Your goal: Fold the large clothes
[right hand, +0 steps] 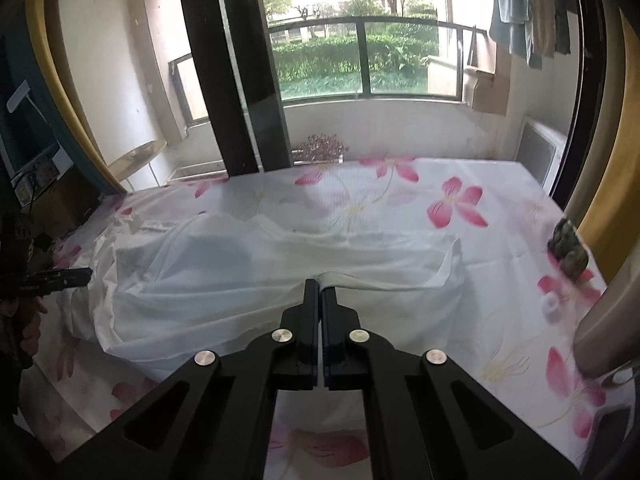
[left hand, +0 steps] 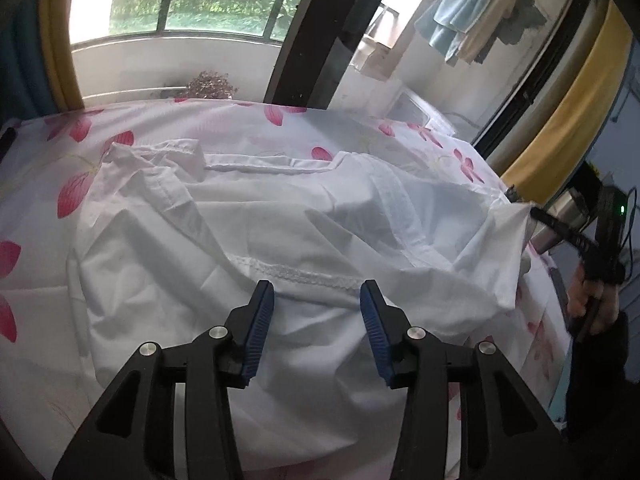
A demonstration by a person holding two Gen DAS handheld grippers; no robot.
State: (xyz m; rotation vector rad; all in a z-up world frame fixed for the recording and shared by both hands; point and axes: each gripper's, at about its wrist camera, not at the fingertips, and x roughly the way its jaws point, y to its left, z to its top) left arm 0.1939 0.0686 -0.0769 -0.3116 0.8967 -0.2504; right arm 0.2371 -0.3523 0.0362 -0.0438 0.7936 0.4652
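**White garment pinched on the flowered bed**

White garment lies crumpled across the bed sheet, a white sheet printed with pink flowers, and fills most of the bed's middle. No brand, label or writing can be read on the cloth or anywhere around it.

The left gripper hovers over the near part of the garment with its blue-padded fingers spread apart — nothing between them, though a stitched hem runs just beyond their tips. The right gripper is clamped shut on a fold of the garment's near edge; from the left wrist view that corner is drawn up into a taut peak at the right side of the bed.

At the far side, a black window frame and a railing with green hedges behind it. Towels hang at the far right. A dried-looking plant sits just past the bed's far edge — a yellow curtain borders the right.
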